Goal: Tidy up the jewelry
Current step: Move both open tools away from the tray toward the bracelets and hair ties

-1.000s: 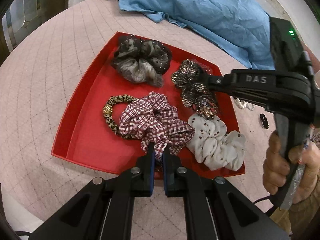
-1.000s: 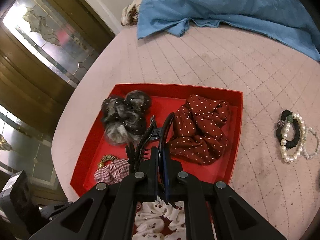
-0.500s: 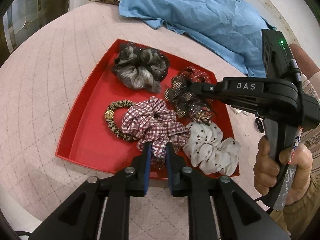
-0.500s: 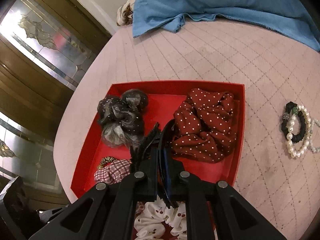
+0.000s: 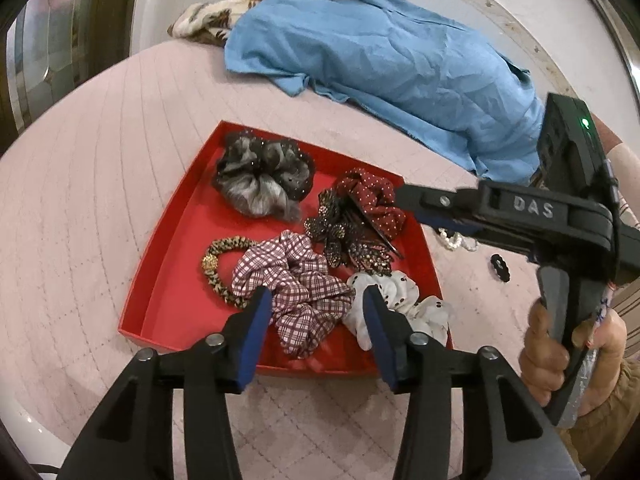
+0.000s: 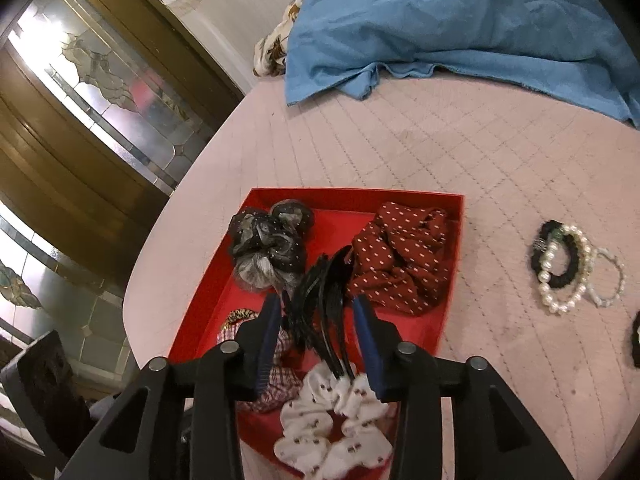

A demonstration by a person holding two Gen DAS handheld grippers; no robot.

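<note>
Red tray [image 5: 168,264], near edge of the quilted table [image 5: 80,208]: I count four scrunchies, namely plaid [image 5: 296,284], white cherry-print [image 6: 332,416], maroon dotted [image 6: 400,256] and grey-black [image 5: 260,176], plus one leopard hair tie [image 5: 218,268] and one beaded claw clip [image 5: 344,240]. My left gripper [image 5: 316,308] and right gripper [image 6: 316,320] have just been opening; fingers spread, neither gripping. Outstanding, I judge: pearl bracelets [image 6: 568,276] on the table beyond the tray's right edge.

You see a glossy red plastic tray [image 5: 168,264] on a matt pink quilted cloth counter [image 5: 80,208]. In it lie a soft plaid cloth scrunchie [image 5: 296,292], a sheer grey gauze scrunchie [image 5: 260,176] and a shiny black plastic claw clip [image 6: 320,300]. Glossy pearl bead bracelets [image 6: 560,280] rest beside a crumpled blue cloth [image 5: 380,60].
</note>
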